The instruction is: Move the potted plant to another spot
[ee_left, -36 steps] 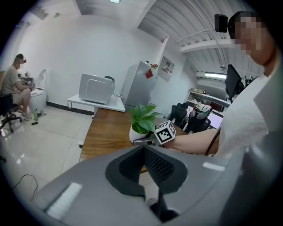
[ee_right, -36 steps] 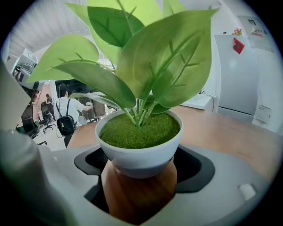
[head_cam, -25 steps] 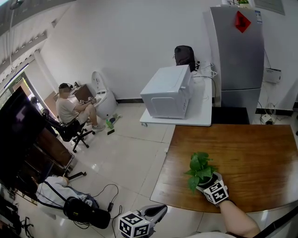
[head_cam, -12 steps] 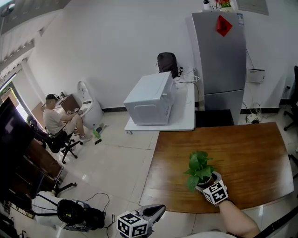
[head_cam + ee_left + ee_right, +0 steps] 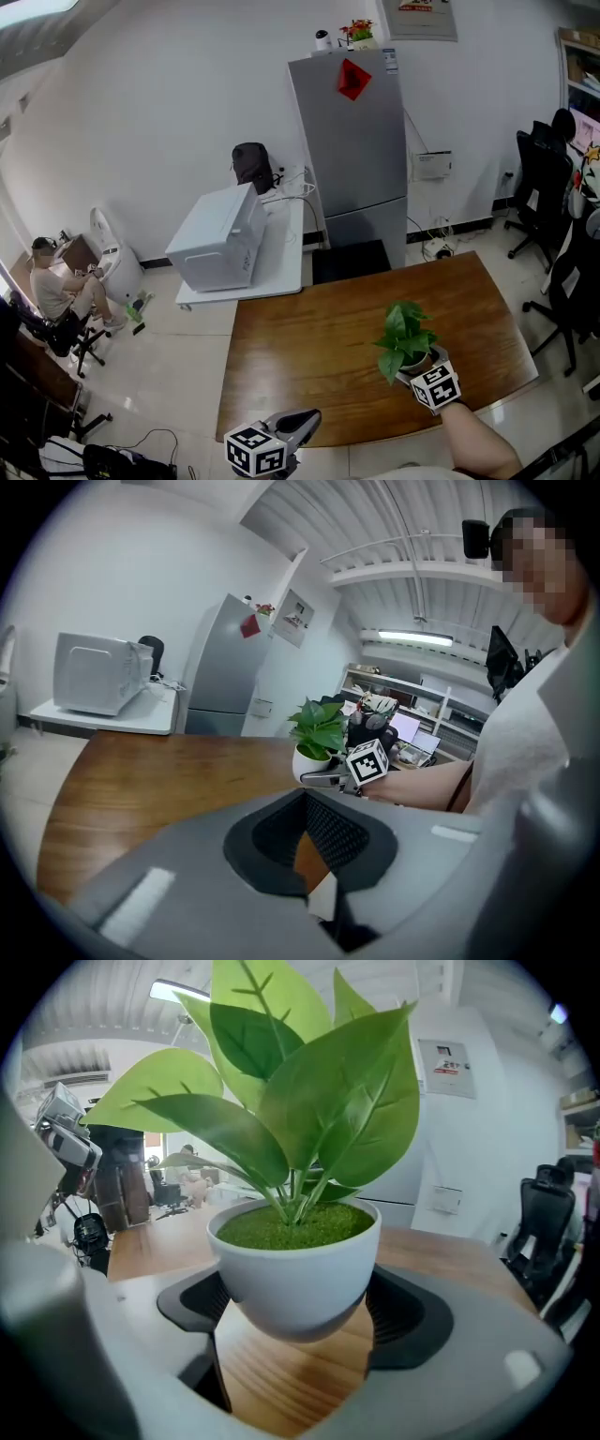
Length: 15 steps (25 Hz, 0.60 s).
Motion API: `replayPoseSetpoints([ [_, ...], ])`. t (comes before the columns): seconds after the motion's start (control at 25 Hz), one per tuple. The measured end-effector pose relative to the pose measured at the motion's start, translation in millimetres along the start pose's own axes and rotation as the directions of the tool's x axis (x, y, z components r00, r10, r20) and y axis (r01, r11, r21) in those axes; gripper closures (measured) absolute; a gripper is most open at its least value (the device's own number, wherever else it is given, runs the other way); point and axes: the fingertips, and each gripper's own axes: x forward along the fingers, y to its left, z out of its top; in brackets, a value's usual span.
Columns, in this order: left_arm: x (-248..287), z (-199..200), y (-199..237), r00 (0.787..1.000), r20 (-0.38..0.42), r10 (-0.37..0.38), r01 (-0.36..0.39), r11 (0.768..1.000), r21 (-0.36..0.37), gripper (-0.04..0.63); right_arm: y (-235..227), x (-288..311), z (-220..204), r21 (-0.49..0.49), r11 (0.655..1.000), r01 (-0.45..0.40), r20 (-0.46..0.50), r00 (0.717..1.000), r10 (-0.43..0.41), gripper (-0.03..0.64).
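The potted plant [image 5: 404, 339], green leaves in a small white pot [image 5: 295, 1274], hangs just above the brown wooden table [image 5: 309, 352] near its front right. My right gripper [image 5: 419, 364] is shut on the pot, one pad on each side of it [image 5: 295, 1288]. The left gripper view shows the pot [image 5: 308, 758] and the right gripper [image 5: 323, 780] from the side. My left gripper [image 5: 306, 419] hovers at the table's front edge, left of the plant. Its jaws meet at the tips with nothing between them [image 5: 305, 799].
A grey fridge [image 5: 360, 150] stands behind the table. A white microwave [image 5: 217, 238] sits on a low white table [image 5: 281, 272] at the back left. Black office chairs [image 5: 565, 272] stand on the right. A person [image 5: 52, 289] sits far left.
The right gripper has carried the plant to the right along the table, from its front left part to its front right. The left gripper moved the same way along the front edge.
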Motion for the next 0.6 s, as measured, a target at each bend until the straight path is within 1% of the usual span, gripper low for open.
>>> replayPoseSetpoints([
  [0.16, 55, 18, -37, 0.998, -0.004, -0.066, 0.066, 0.998, 0.018, 0.606, -80, -47, -18, 0.047, 0.994, 0.1, -0.013, 0.995, -0.099, 0.167],
  [0.32, 104, 27, -67, 0.994, -0.012, -0.11, 0.11, 0.994, 0.021, 0.606, -145, -88, -39, 0.077, 0.982, 0.172, -0.035, 0.985, -0.17, 0.169],
  [0.4, 124, 25, -76, 0.993, -0.008, -0.116, 0.116, 0.993, 0.02, 0.606, -170, -102, -55, 0.086, 0.977, 0.196, -0.045, 0.98, -0.193, 0.169],
  [0.6, 162, 24, -89, 0.995, -0.005, -0.102, 0.103, 0.995, 0.012, 0.606, -222, -120, -88, 0.115, 0.967, 0.228, -0.07, 0.973, -0.221, 0.169],
])
